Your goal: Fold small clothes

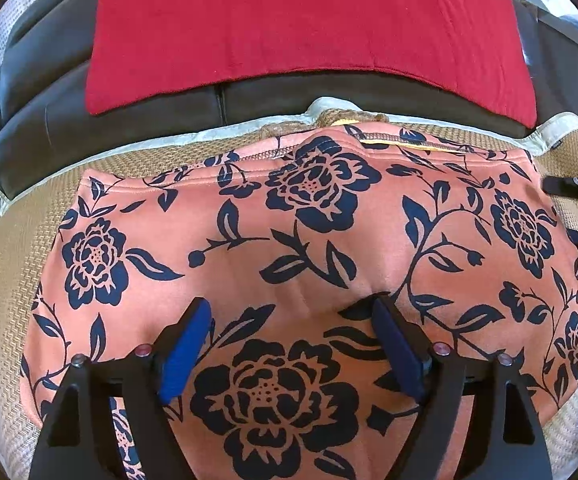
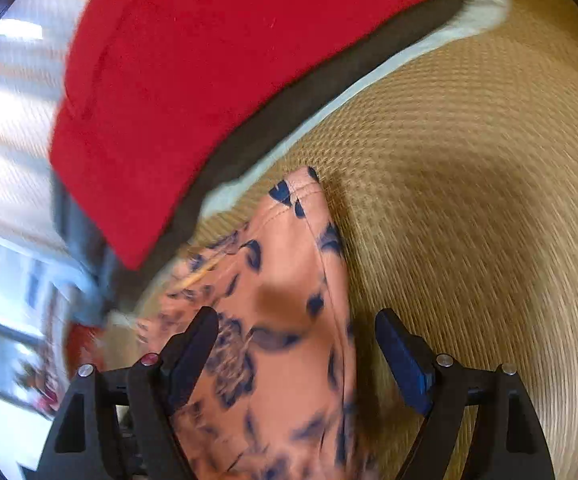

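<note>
Our left gripper [image 1: 289, 316] has its jaws spread wide just above the garment [image 1: 297, 240], pressing on nothing. Our right gripper [image 2: 297, 324] also stands open, its jaws straddling the garment's right edge [image 2: 329, 264] without clamping it; that view is blurred, so we cannot tell whether a pad brushes the cloth. The garment, salmon with dark blue flowers, lies fairly flat on a woven mat [image 1: 13, 248], its hem towards a red cushion [image 1: 297, 24] on a dark sofa back [image 1: 129, 116]. We judge it light, soft and limp: it will sag and drag if lifted from one point and crease where pinched. The stitched hem and side seam look the firmest places to take hold, near two corners at once, so the fold comes over evenly. The mat's rough weave may catch the cloth, so lifting should beat sliding.
</note>
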Action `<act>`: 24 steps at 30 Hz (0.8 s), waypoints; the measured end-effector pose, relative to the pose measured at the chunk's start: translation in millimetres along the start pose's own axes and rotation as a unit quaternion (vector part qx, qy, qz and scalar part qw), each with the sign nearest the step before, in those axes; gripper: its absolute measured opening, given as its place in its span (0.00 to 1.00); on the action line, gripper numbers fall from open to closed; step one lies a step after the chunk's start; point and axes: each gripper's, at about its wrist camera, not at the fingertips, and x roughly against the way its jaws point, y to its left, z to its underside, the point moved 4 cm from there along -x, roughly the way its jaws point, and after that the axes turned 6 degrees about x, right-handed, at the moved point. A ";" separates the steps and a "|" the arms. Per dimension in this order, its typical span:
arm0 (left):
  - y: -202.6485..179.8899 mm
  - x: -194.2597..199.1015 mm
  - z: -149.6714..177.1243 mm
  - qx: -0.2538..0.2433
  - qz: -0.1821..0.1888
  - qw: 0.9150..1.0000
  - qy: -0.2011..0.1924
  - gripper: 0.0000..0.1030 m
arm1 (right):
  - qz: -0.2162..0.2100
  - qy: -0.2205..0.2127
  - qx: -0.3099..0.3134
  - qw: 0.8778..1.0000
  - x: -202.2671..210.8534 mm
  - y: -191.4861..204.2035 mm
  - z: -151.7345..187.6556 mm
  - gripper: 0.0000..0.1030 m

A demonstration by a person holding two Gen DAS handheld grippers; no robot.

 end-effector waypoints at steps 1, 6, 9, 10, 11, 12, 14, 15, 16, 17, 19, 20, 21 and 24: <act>0.0 -0.1 0.3 0.002 0.001 1.000 -0.001 0.83 | -0.005 -0.006 0.021 1.000 -1.9 12.5 -6.1 0.77; 0.4 -2.5 1.2 0.004 0.013 1.000 -0.001 0.84 | 0.047 -0.014 0.060 0.997 -0.2 45.4 -13.0 0.14; -1.3 -3.6 2.3 0.000 0.012 1.000 0.000 0.85 | 0.077 -0.009 0.018 0.997 -13.7 17.4 -4.9 0.38; -1.1 -2.4 1.5 -0.004 0.013 1.000 0.002 0.85 | 0.057 -0.023 -0.002 0.998 -12.1 14.2 -5.7 0.40; -0.8 -1.0 1.2 -0.005 0.014 1.000 0.003 0.85 | 0.057 -0.034 -0.022 0.998 -3.3 14.2 -3.9 0.59; 1.3 1.2 -0.3 -0.003 0.014 1.000 0.005 0.85 | 0.064 -0.044 -0.022 0.997 5.5 14.6 -2.8 0.77; 4.9 5.9 -0.5 0.007 0.008 1.000 0.008 0.84 | 0.059 -0.080 -0.009 0.995 34.4 23.3 6.4 0.77; 6.3 7.7 -1.3 0.011 0.003 1.000 0.009 0.83 | 0.049 -0.088 -0.008 0.995 41.2 31.9 10.9 0.77; 8.3 10.9 -1.6 0.017 0.002 1.000 0.008 0.83 | 0.034 -0.097 -0.011 0.995 53.6 38.2 23.2 0.77; 9.4 14.8 -1.6 0.022 0.007 1.000 0.004 0.83 | 0.014 -0.102 -0.013 0.995 61.4 43.0 35.2 0.77; 7.3 17.3 -0.2 0.015 0.003 1.000 0.003 0.83 | -0.033 -0.092 -0.016 0.995 70.3 53.8 67.1 0.77; 6.3 16.9 1.4 0.010 -0.003 1.000 0.006 0.83 | -0.061 -0.090 -0.019 0.994 72.6 60.4 83.6 0.77; 4.9 14.4 3.3 0.006 -0.012 1.000 0.012 0.83 | -0.079 -0.086 -0.021 0.993 71.3 62.1 93.3 0.77; 2.1 10.9 3.9 0.009 -0.020 1.000 0.020 0.83 | -0.091 -0.051 -0.030 0.994 51.3 54.7 130.6 0.77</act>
